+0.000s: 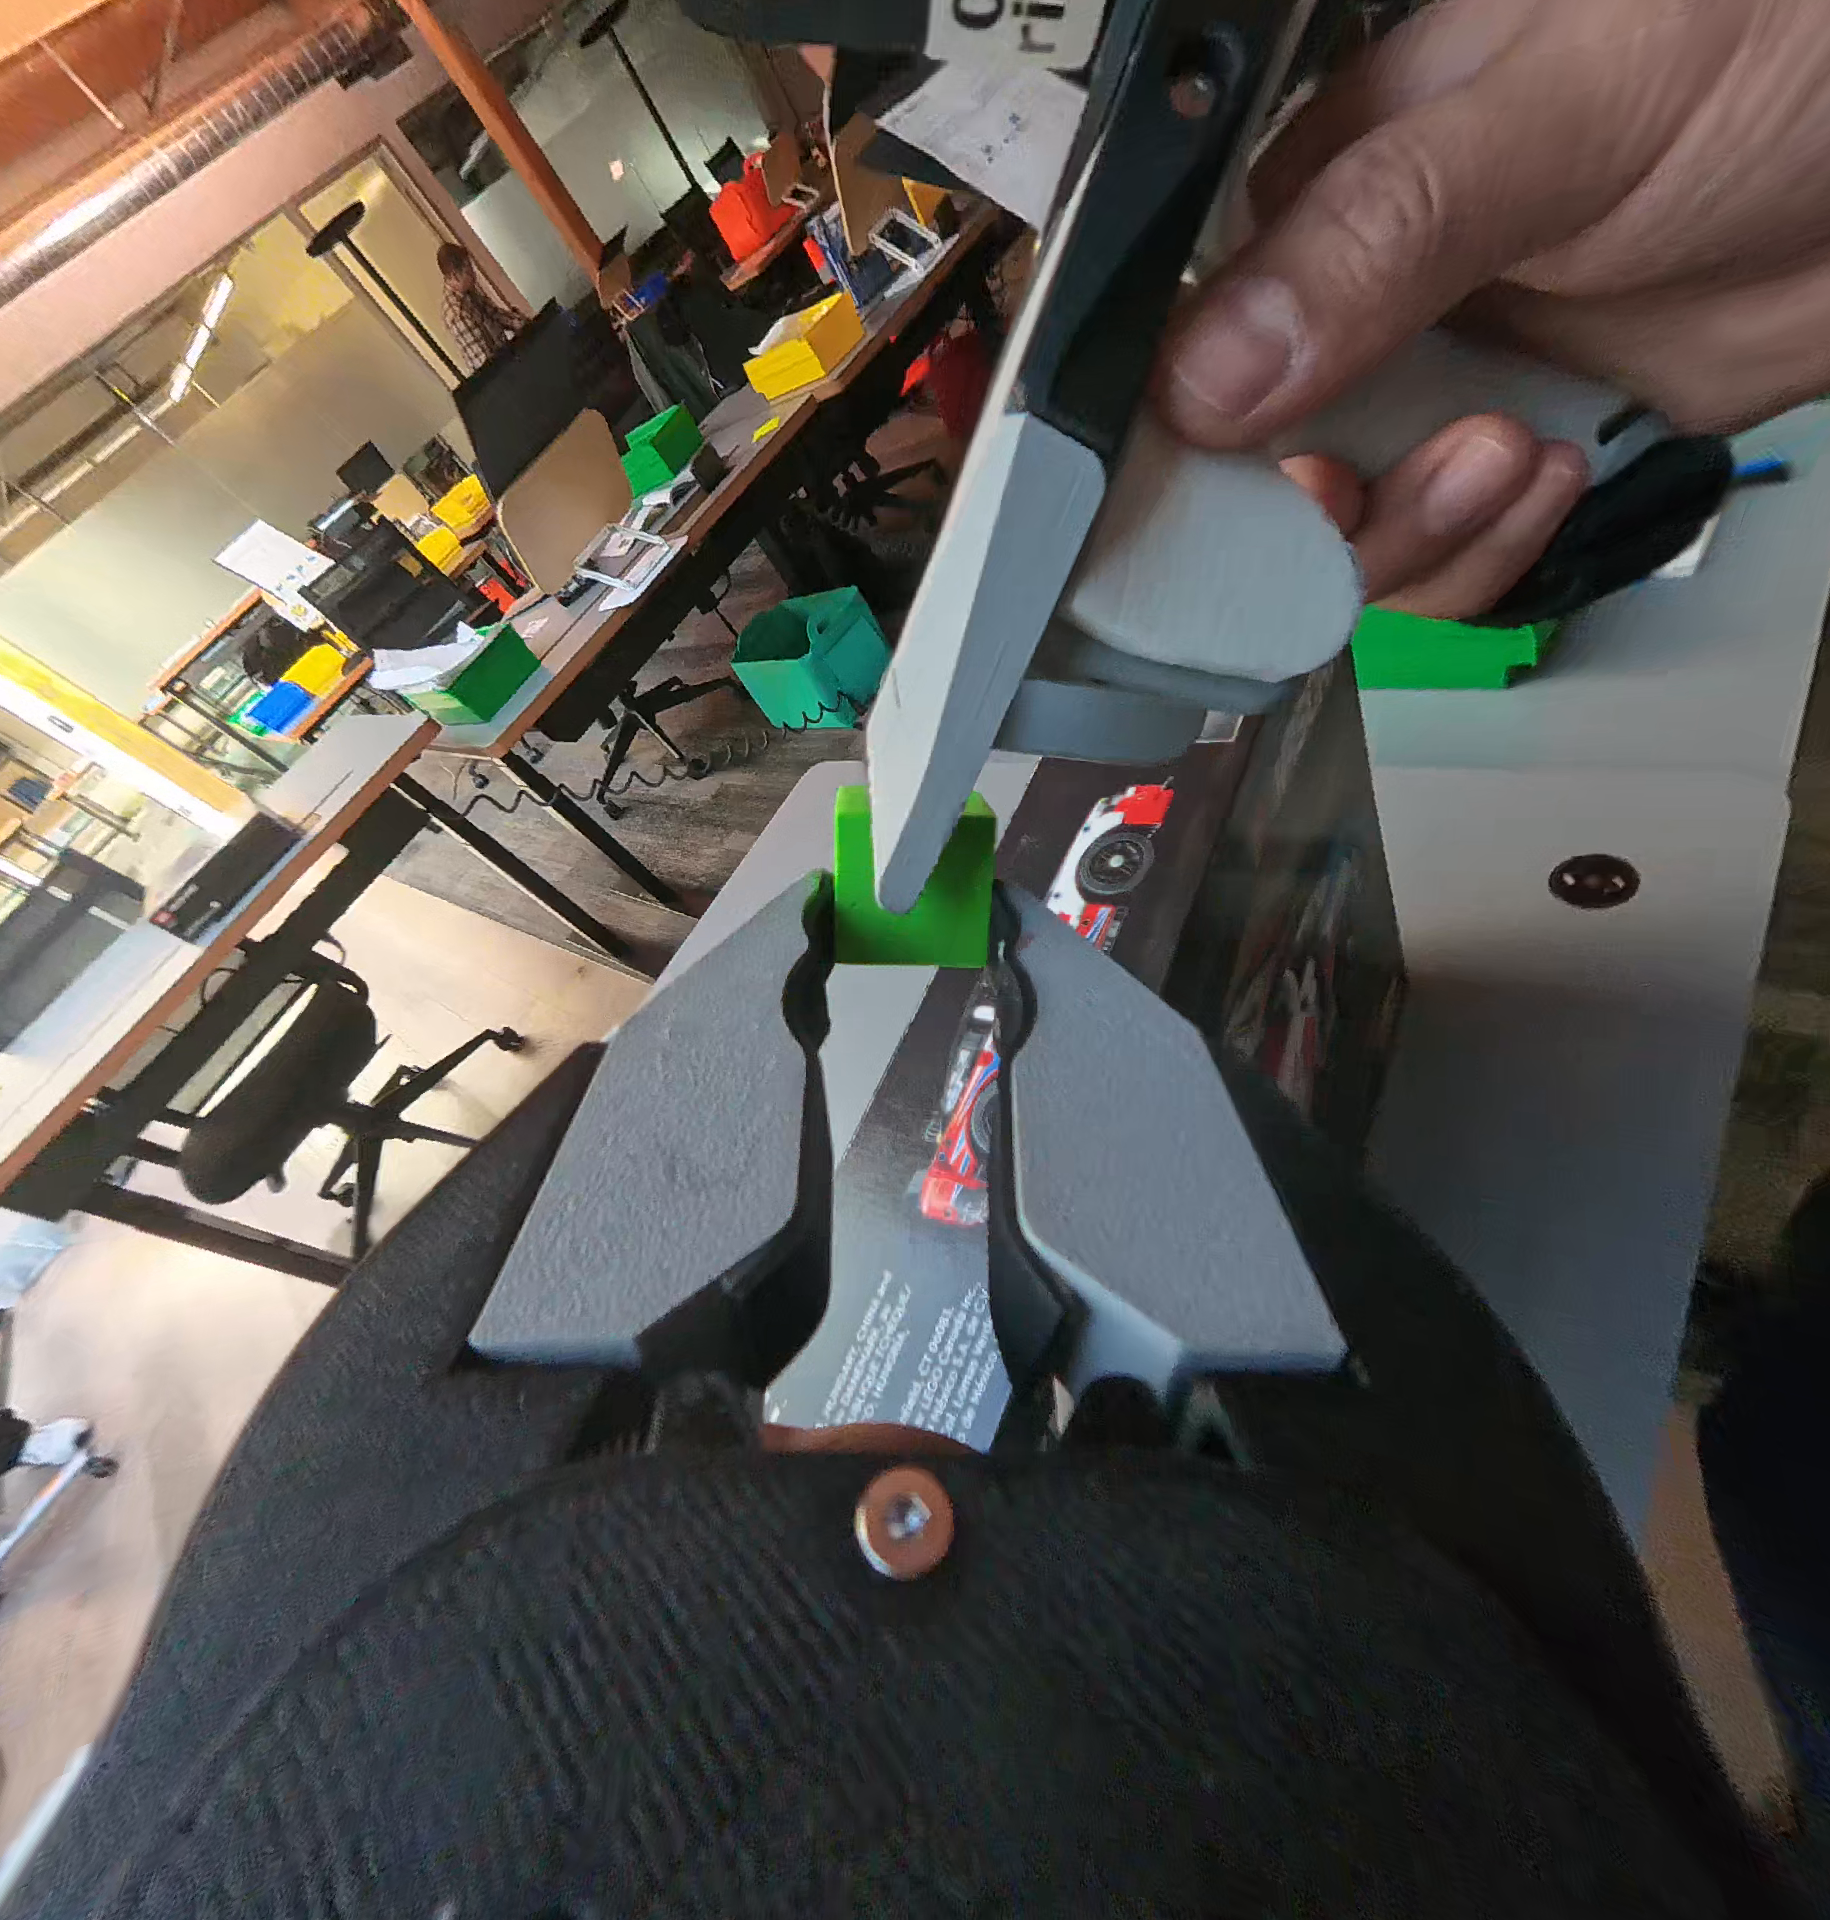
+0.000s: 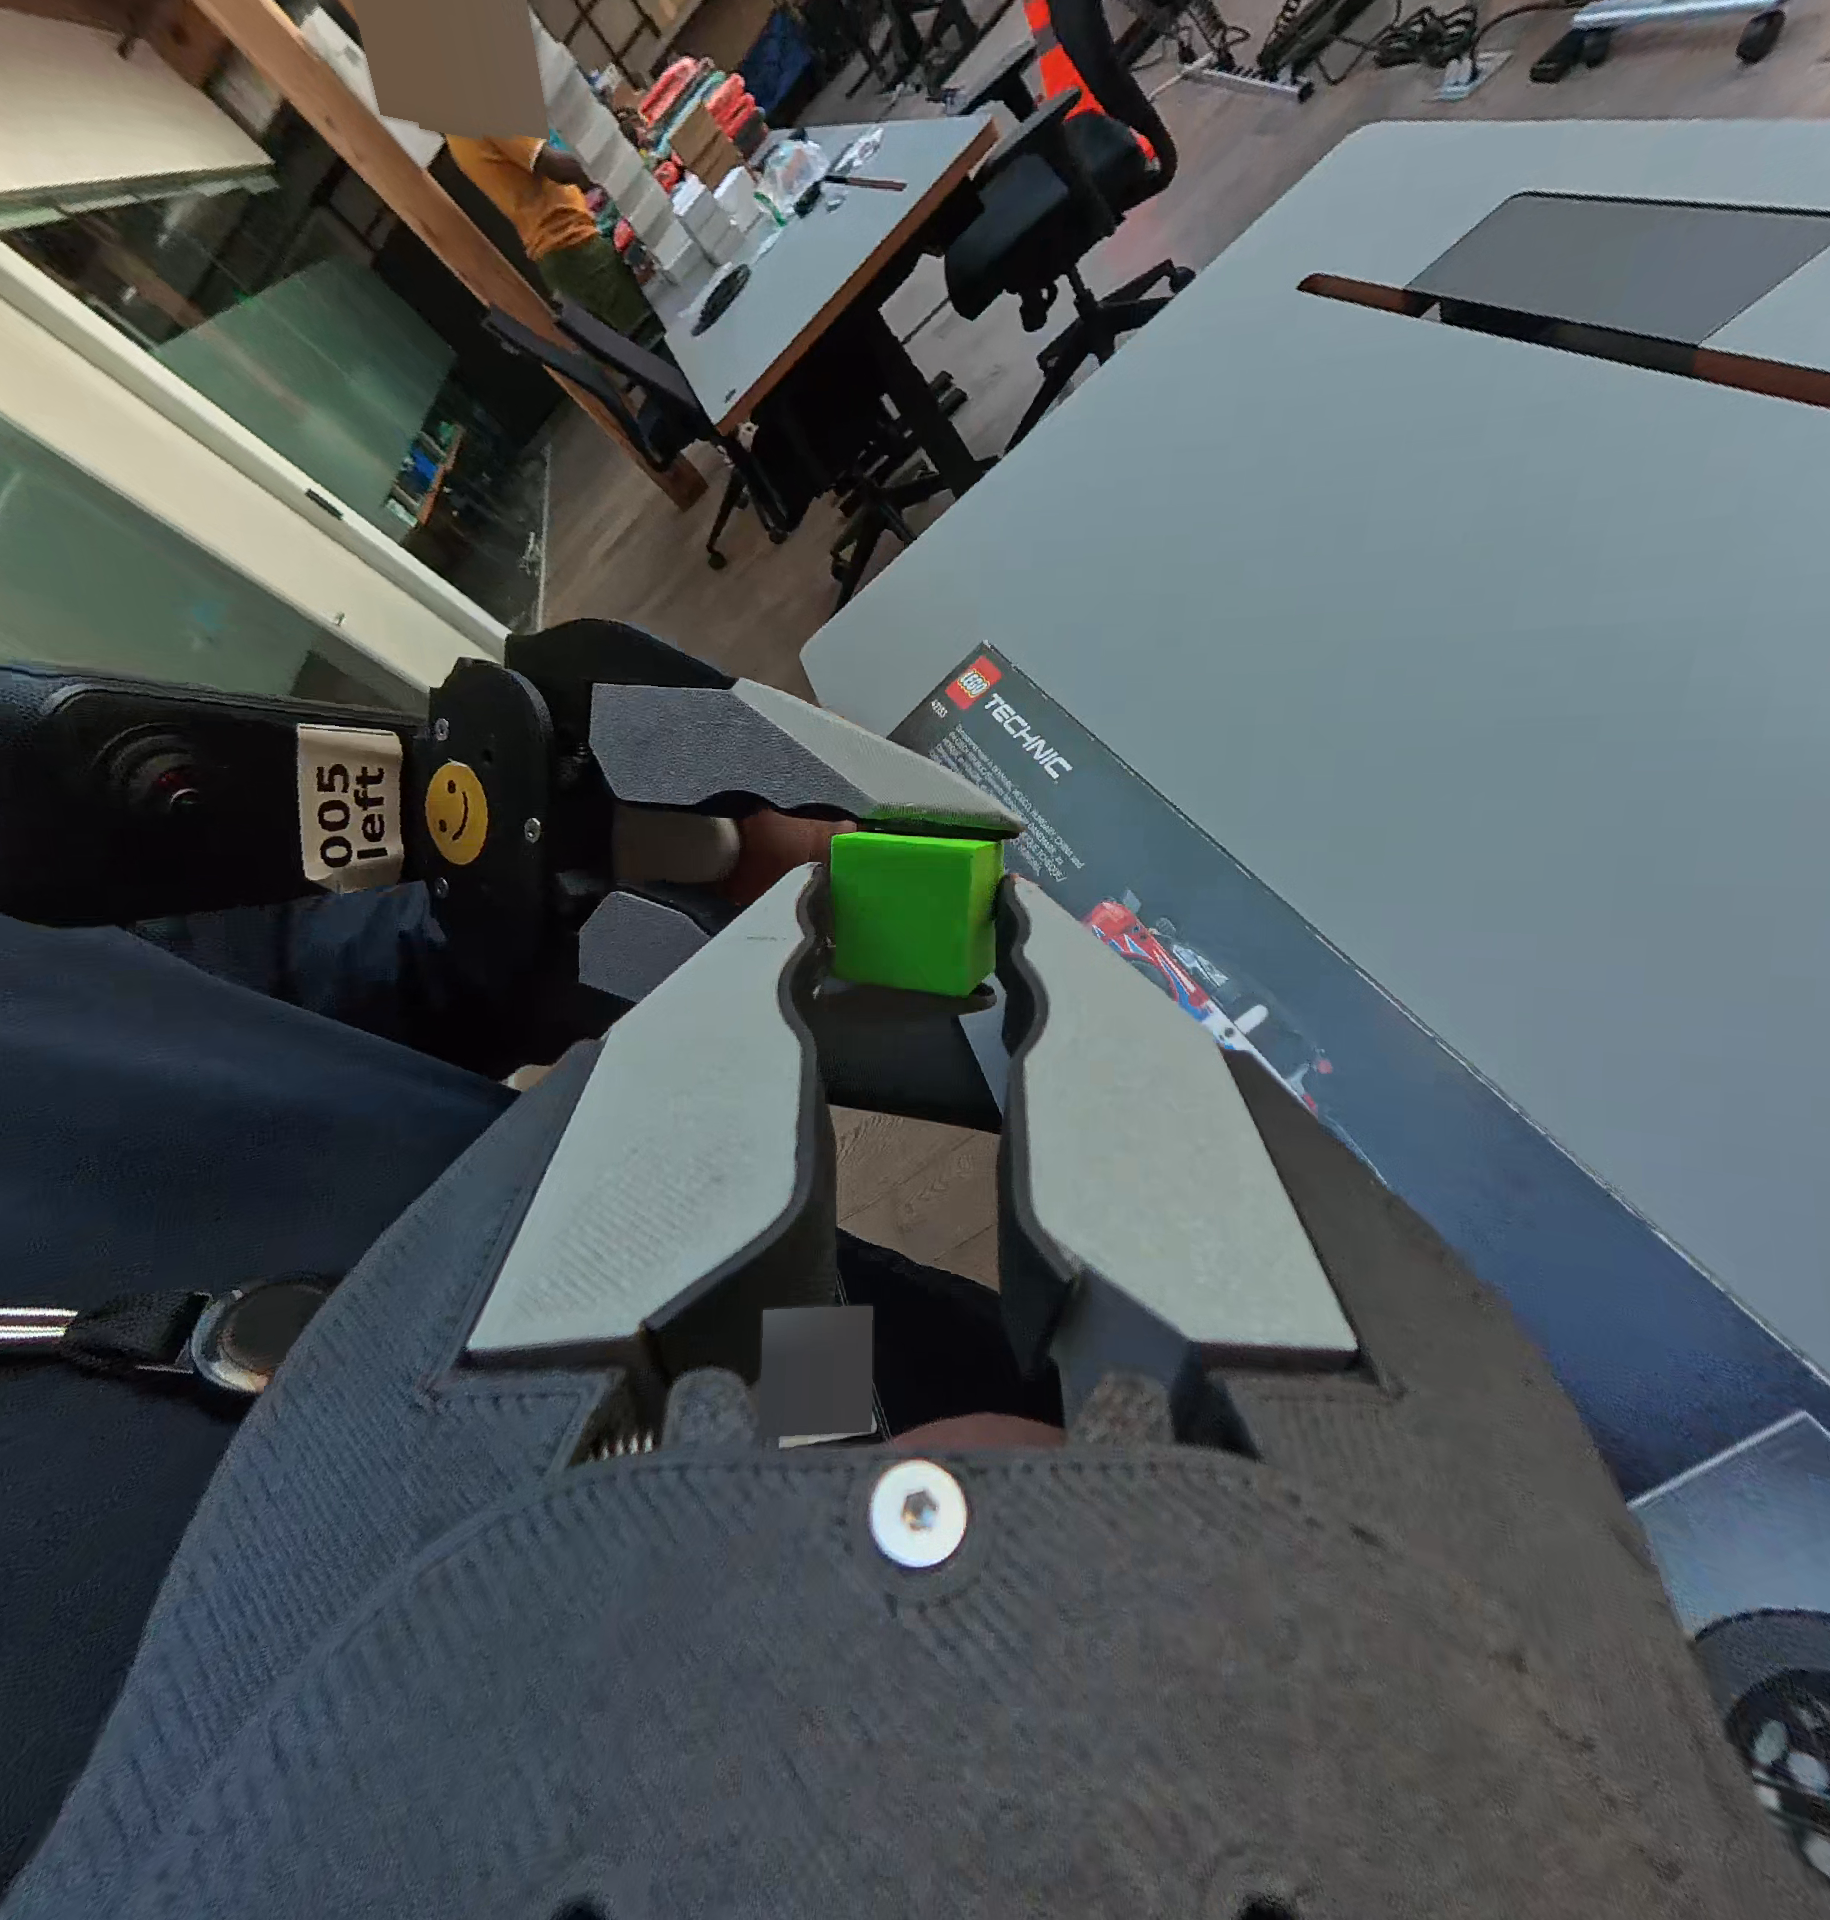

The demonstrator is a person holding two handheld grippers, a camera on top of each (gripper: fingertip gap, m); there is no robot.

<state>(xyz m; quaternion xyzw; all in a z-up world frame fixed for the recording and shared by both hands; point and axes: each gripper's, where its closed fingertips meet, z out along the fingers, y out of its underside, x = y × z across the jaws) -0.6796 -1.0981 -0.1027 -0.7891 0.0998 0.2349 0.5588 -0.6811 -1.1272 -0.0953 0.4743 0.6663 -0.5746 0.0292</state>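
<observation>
Green plastic cube (image 2: 916, 914): held in the air between both grippers, above a dark printed cardboard box (image 2: 1337, 1039) at 3 o'clock on a grey table (image 2: 1410, 571). Left gripper (image 1: 909, 940): narrowly parted fingers clamp the cube. Right gripper (image 2: 911, 935): fingers likewise pressed on its sides.

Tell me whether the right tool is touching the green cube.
Touching. The right wrist view shows the right tool with both pads against the green cube's sides, no gap visible.
</observation>
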